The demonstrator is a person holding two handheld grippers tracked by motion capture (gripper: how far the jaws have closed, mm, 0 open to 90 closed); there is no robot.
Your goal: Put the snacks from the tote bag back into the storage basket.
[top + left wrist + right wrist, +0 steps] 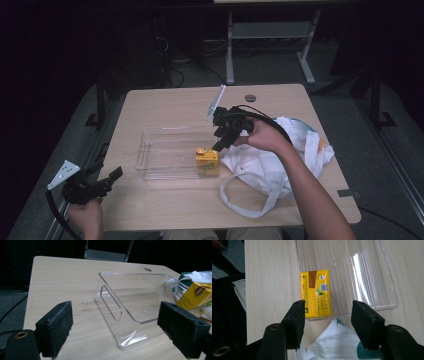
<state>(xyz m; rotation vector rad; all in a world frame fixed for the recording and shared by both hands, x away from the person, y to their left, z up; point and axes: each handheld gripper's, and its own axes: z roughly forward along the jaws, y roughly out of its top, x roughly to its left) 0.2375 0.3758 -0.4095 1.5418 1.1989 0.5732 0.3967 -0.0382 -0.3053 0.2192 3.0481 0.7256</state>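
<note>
Left hand-held gripper: nearest the high view's camera, at the near left corner of the desk, held in the person's left hand; its jaws stand wide apart with nothing between them, and a grey three-cornered plate sits on top.
Desk: pale wood grain, with a small round hole near its far edge.
Clear tray: a shallow transparent plastic box lying on the desk middle; in the left gripper view it lies ahead of the jaws.
Yellow carton: a small drink box inside the tray, at the end next to the bag; the right gripper view shows it against the tray's end wall, with a brown band and a printed code on its face.
White bag: crumpled cloth with loop handles, lying on the desk just beside the tray's right end.
Right hand-held gripper: held above the carton end of the tray, pointing down; jaws parted, gripping nothing, with the carton and the bag's edge below them.
</note>
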